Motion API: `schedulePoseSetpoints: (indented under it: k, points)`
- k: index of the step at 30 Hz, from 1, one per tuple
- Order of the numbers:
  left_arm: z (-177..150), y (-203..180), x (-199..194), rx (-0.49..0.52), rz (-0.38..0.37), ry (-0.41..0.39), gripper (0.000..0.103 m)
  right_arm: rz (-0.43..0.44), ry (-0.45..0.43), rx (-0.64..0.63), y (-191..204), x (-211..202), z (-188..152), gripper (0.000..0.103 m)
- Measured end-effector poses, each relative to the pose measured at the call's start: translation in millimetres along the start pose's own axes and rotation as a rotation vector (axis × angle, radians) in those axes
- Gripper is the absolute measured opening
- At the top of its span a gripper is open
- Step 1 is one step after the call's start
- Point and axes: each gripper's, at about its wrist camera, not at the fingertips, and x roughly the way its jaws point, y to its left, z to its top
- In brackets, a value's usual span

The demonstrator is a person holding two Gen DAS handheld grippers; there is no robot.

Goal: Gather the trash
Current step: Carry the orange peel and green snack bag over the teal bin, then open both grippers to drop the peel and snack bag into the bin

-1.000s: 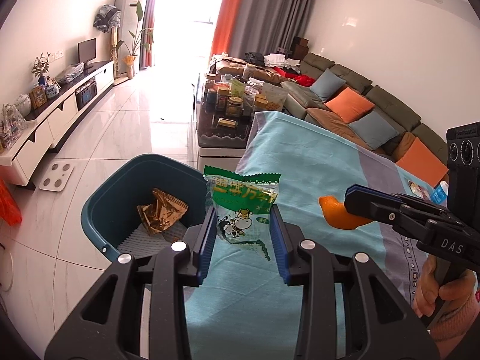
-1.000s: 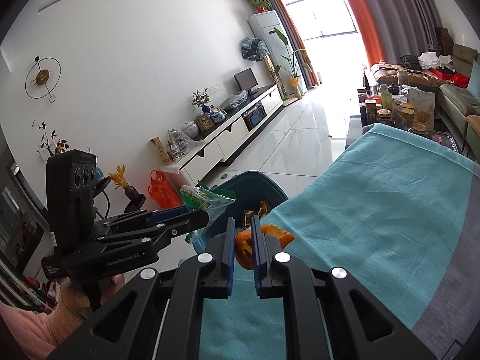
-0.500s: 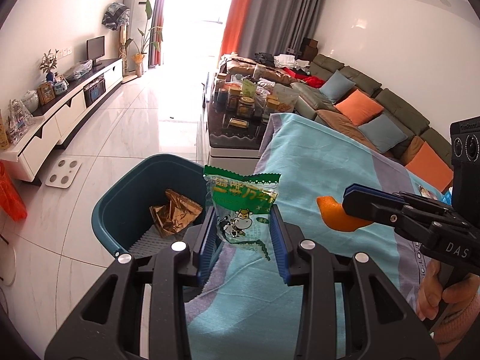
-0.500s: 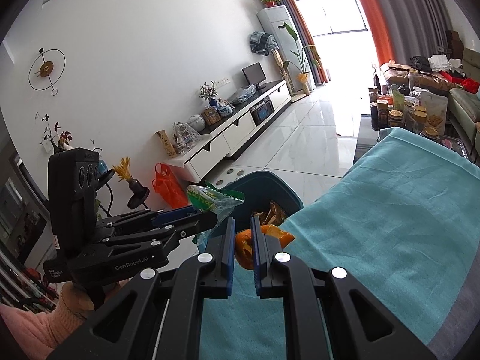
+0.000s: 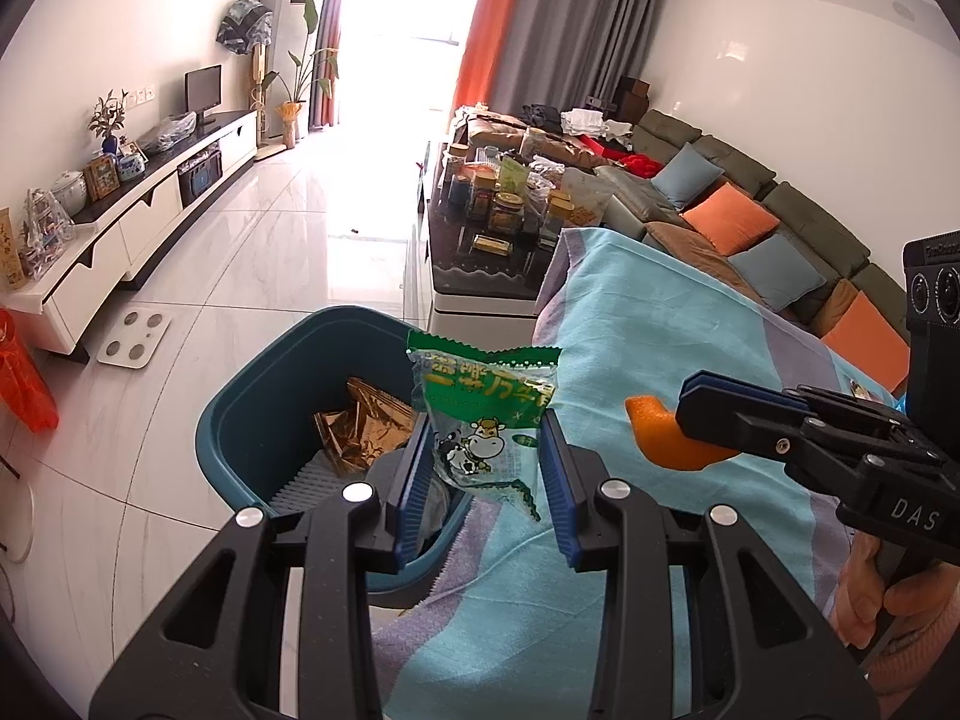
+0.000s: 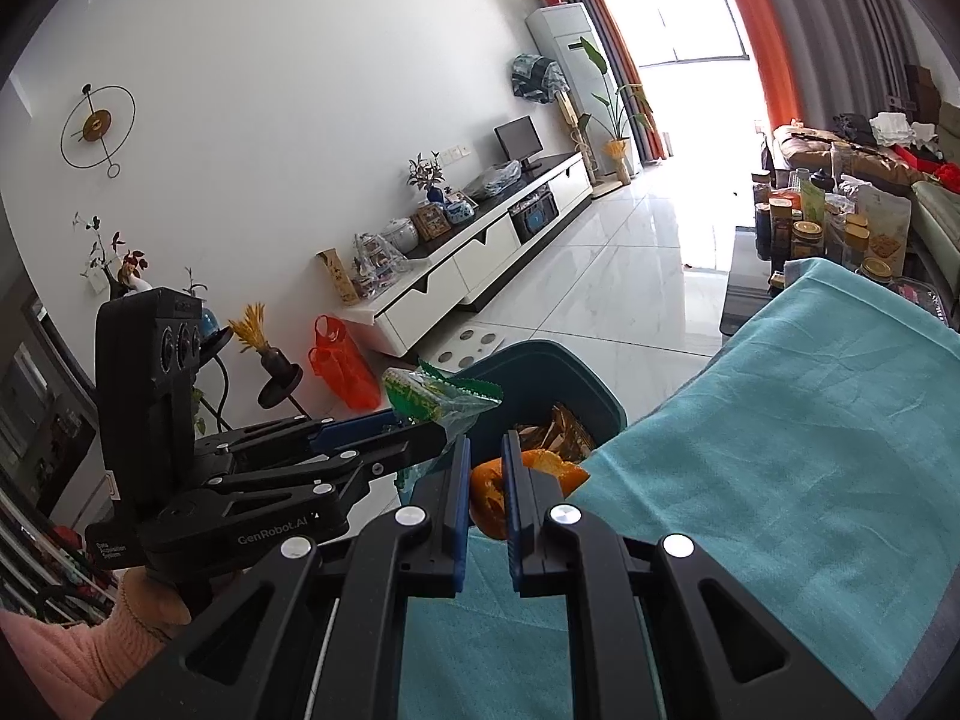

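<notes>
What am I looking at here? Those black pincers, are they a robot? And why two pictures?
No robot: a person holds a hand tool with a claw in each hand, and a camera on each tool looks along its fingers. One picture comes from the left tool, the other from the right, so each also shows the other tool from the side. The left claw grips a green snack wrapper. The right claw is shut on an orange peel. Both hang near a blue bin with a brown wrapper inside, beside a table under a teal cloth.
</notes>
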Motion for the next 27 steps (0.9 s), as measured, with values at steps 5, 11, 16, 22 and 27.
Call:
schedulePoseSetpoints:
  k: [5,11,16,22,27]
  points:
    - [1,2,3,-0.008,0.009,0.004,0.035,0.006,0.007,-0.009,4,7,4,0.009]
    - [2,8,9,-0.025,0.021,0.009,0.035,0.014,0.020,-0.016,9,15,8,0.009]
    - [2,13,15,-0.036,0.031,0.018,0.035,0.015,0.031,-0.020,10,25,11,0.009]
    - [2,19,25,-0.054,0.041,0.031,0.035,0.016,0.047,-0.018,9,36,15,0.009]
    - [3,22,31,-0.060,0.048,0.037,0.035,0.017,0.057,-0.018,10,45,18,0.009]
